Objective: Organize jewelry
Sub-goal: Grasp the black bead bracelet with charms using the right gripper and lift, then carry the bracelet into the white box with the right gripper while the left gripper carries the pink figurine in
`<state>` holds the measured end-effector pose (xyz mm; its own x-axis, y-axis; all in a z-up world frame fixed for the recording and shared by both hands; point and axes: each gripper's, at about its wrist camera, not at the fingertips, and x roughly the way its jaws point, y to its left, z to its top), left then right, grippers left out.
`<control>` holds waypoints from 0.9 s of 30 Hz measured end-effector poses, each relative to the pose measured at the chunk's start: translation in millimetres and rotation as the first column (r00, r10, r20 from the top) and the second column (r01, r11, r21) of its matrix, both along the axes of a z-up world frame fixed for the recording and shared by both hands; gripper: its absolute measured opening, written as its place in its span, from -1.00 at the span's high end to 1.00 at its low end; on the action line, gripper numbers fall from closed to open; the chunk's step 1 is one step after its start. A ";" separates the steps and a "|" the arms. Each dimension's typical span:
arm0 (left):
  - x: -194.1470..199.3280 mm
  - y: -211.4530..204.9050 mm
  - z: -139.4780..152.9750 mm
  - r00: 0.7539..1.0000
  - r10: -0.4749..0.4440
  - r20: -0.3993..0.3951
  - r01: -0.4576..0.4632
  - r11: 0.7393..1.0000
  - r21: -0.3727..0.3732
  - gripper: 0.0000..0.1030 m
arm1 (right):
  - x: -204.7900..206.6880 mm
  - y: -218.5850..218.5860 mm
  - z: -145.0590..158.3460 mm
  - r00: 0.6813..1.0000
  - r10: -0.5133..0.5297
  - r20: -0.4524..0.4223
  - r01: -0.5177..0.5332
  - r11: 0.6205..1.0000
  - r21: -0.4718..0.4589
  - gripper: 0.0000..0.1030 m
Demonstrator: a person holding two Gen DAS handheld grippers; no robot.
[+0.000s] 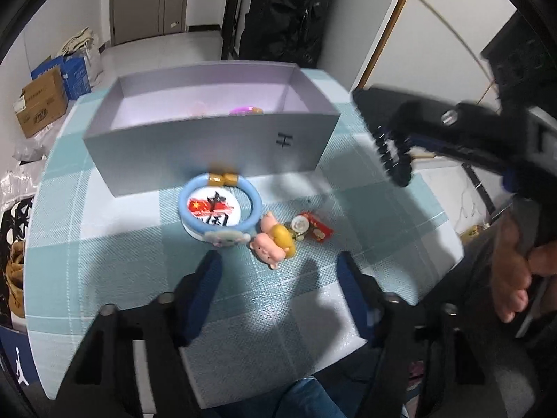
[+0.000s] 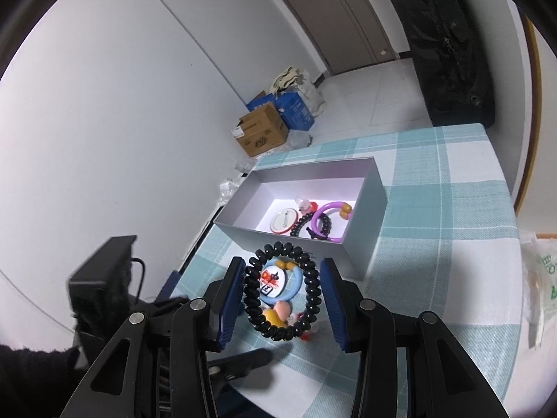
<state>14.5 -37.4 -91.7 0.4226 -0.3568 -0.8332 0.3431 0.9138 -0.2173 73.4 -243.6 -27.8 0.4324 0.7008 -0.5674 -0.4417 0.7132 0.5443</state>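
Note:
A grey open box [image 1: 216, 139] stands on the checked table; in the right wrist view [image 2: 362, 223] it holds a purple ring [image 2: 330, 209], a white badge and dark beads. In front of it lie a blue ring [image 1: 220, 205] around a white badge [image 1: 212, 209], a pink pig charm [image 1: 273, 244] and a small red charm [image 1: 318, 231]. My left gripper [image 1: 278, 278] is open and empty, just short of the pig. My right gripper [image 2: 283, 292] is shut on a black coil bracelet [image 2: 280, 289], held above those items; it shows in the left wrist view [image 1: 390, 153] at the right.
Cardboard and blue boxes [image 2: 264, 129] stand on the floor by the wall. A black bag [image 1: 285, 14] hangs behind the table. A plastic bag [image 2: 539, 289] sits off the table's right edge. A hand [image 1: 515, 268] holds the right gripper's handle.

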 end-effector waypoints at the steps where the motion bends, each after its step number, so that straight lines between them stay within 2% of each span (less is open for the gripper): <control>1: 0.2 -2.0 -2.0 1.000 -0.002 -0.002 0.002 1.000 0.009 0.02 | 1.8 0.9 -0.1 1.000 -0.003 0.001 0.003 1.000 0.001 0.17; 4: 0.4 -3.0 0.1 1.000 0.002 0.019 -0.003 1.000 0.031 0.14 | 1.1 -3.4 0.4 1.000 -0.016 -0.001 0.016 1.000 0.014 0.17; 9: 6.1 4.6 2.4 0.999 0.045 0.007 -0.045 0.999 -0.005 0.14 | -4.1 -10.4 3.3 1.000 -0.027 -0.001 0.027 0.999 0.031 0.17; 14: 11.8 0.4 0.3 0.998 0.065 0.009 -0.065 0.998 -0.008 0.15 | -8.2 -10.6 4.3 1.000 -0.023 0.007 0.023 0.999 0.025 0.17; 15: 11.8 -0.2 0.4 0.998 0.067 0.011 -0.067 0.998 -0.007 0.28 | -9.0 -10.8 4.6 1.000 -0.022 0.009 0.022 0.999 0.025 0.17; 16: 12.3 -1.2 0.0 0.998 0.066 0.007 -0.066 0.998 -0.005 0.53 | -9.0 -11.1 4.4 1.000 -0.022 0.009 0.022 0.999 0.025 0.17; 19: 11.0 -3.1 1.3 0.999 0.051 0.005 -0.051 0.999 -0.007 0.59 | -9.8 -11.7 4.2 1.000 -0.025 0.009 0.025 0.999 0.023 0.17; 27: 3.8 0.1 6.7 1.000 0.028 0.014 -0.028 0.999 -0.021 0.60 | -8.0 -9.9 3.9 1.000 -0.024 0.008 0.024 0.999 0.027 0.17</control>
<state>18.3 -37.2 -85.0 0.4442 -0.3615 -0.8198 0.3203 0.9186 -0.2315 65.4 -253.5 -23.9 0.4539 0.7051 -0.5449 -0.4294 0.7089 0.5595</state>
